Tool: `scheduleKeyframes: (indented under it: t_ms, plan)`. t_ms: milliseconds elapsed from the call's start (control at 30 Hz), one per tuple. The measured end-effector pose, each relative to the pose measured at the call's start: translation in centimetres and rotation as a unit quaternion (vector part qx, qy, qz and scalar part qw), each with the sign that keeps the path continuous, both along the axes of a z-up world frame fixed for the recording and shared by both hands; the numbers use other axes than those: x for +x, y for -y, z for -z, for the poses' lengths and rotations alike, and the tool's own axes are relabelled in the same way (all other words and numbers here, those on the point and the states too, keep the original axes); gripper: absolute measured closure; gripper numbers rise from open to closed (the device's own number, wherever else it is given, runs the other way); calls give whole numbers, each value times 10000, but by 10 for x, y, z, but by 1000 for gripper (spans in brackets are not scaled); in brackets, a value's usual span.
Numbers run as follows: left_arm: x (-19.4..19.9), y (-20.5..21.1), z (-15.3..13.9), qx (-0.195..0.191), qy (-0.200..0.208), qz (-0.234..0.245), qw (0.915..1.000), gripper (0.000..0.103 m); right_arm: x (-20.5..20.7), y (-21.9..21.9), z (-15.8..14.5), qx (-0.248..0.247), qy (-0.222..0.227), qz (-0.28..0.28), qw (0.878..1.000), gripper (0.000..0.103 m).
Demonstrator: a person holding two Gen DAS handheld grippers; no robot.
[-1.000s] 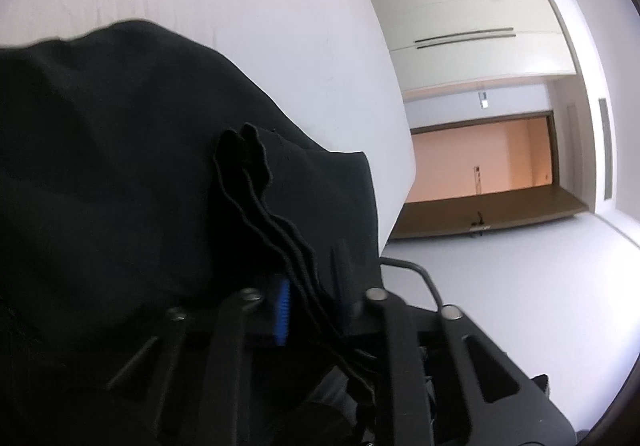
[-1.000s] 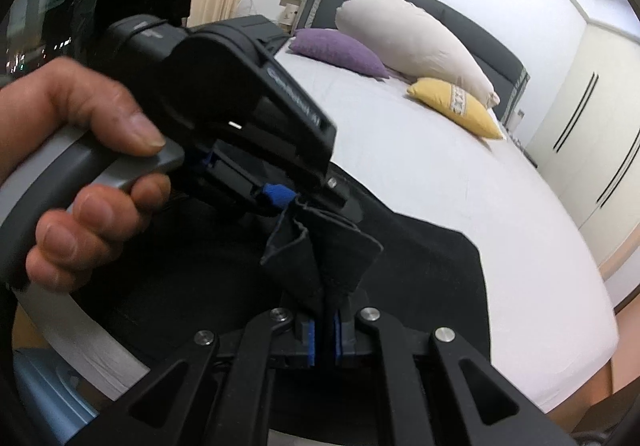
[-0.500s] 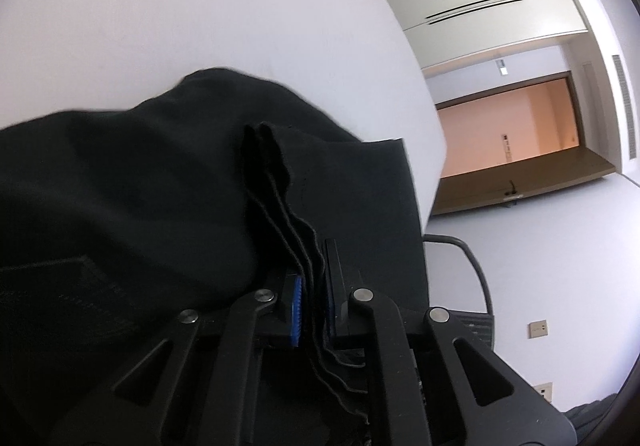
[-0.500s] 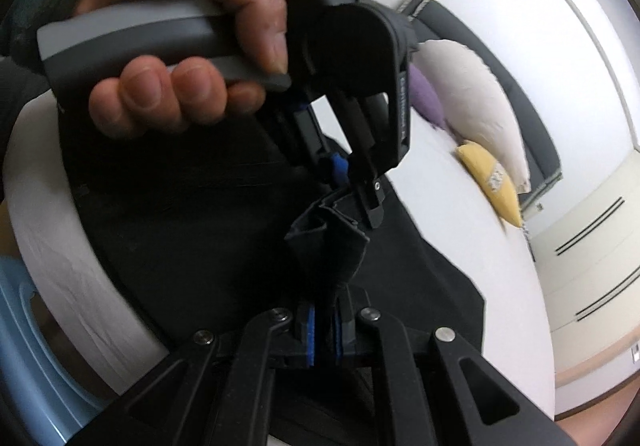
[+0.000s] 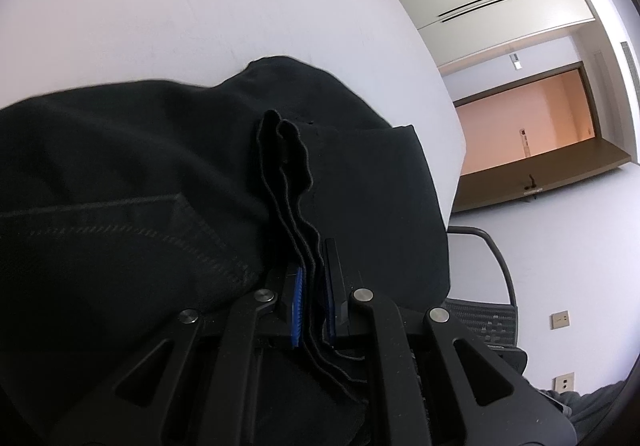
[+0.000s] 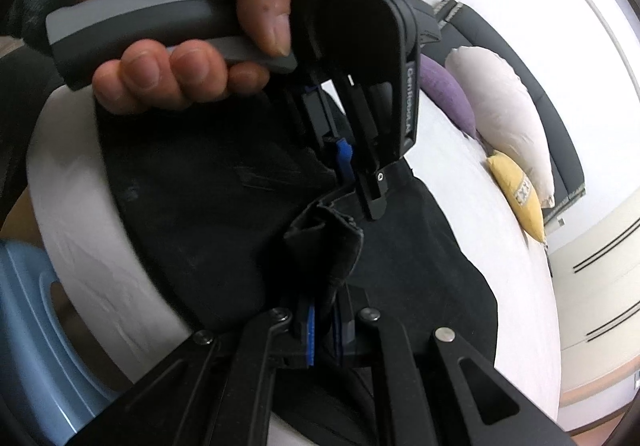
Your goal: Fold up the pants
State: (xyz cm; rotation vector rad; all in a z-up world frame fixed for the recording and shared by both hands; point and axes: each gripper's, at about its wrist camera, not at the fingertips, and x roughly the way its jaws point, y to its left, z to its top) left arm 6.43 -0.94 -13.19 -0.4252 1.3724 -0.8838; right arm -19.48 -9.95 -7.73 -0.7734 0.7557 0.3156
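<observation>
The black pants (image 5: 140,173) lay on the white bed (image 5: 180,5), spreading from the centre toward 9 o'clock in the left wrist view. The left gripper (image 5: 314,298) was clamped on their bunched edge, and the right gripper (image 6: 324,330) pinched another fold, just under the left one at 12 o'clock.

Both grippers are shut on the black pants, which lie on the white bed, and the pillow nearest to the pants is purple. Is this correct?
One detail is wrong. The pillow nearest the black pants is the yellow pillow, not the purple pillow, as the right wrist view shows. The rest holds: the left gripper and right gripper are shut on the pants on the white bed.
</observation>
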Motion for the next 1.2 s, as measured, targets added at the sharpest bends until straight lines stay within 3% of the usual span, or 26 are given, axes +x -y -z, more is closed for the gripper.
scheduleKeyframes:
  t_ms: [200, 267, 367, 467, 533, 600, 633, 700, 767, 800, 833, 900, 1000, 1033, 1067, 1100, 1133, 1200]
  plan:
    - [-4, -8, 11, 27, -73, -118, 9999, 95, 2, -2, 6, -47, -126, -82, 9999, 95]
    - [-3, 17, 17, 135, -63, -149, 9998, 94, -1, -4, 11, 35, -225, -24, 9997, 94]
    - [-5, 16, 18, 173, -7, -117, 9998, 93, 3, 0, 7, 132, -255, 56, 9996, 93]
    - [-13, 20, 11, 318, 48, -126, 9994, 92, 3, 8, -2, 349, -450, 72, 9984, 81]
    - [-16, 14, 3, 530, 165, -187, 9983, 92, -1, 22, -19, 819, -689, 115, 9942, 55]
    - [-22, 10, -10, 887, 399, -274, 9949, 92, -4, 42, -38, 1425, -874, 144, 9858, 53]
    - [-24, 10, -18, 875, 505, -278, 9945, 92, -2, 59, -48, 1799, -972, 255, 9785, 53]
    - [-29, 16, -34, 572, 605, -254, 9962, 92, 12, 102, -64, 2671, -1205, 665, 9538, 53]
    - [-36, 40, -45, 155, 694, -76, 9974, 92, 36, 161, -73, 3909, -1439, 1195, 9012, 53]
    - [-36, 47, -46, 45, 705, 9, 9975, 92, 50, 193, -72, 4611, -1586, 1417, 8615, 53]
    - [-41, 63, -44, -88, 692, 150, 9975, 92, 59, 212, -68, 4983, -1642, 1545, 8372, 53]
    - [-52, 92, -28, -86, 600, 455, 9971, 92, 82, 254, -49, 5836, -1906, 1809, 7683, 51]
    - [-69, 114, 5, 248, 347, 630, 9971, 92, 102, 280, -6, 6397, -2485, 2156, 6946, 44]
    - [-74, 113, 13, 164, 314, 581, 9977, 92, 103, 284, 18, 6378, -2831, 2412, 6745, 46]
    - [-78, 109, 14, 18, 323, 493, 9983, 92, 100, 284, 36, 6294, -3082, 2565, 6657, 52]
    - [-79, 104, 15, -72, 244, 442, 9987, 92, 91, 280, 41, 6250, -3134, 2513, 6693, 64]
    - [-80, 99, 18, -164, 158, 412, 9989, 92, 82, 279, 40, 6243, -3123, 2360, 6760, 64]
    - [-79, 92, 23, -310, 66, 359, 9989, 92, 65, 276, 35, 6299, -3349, 2070, 6695, 54]
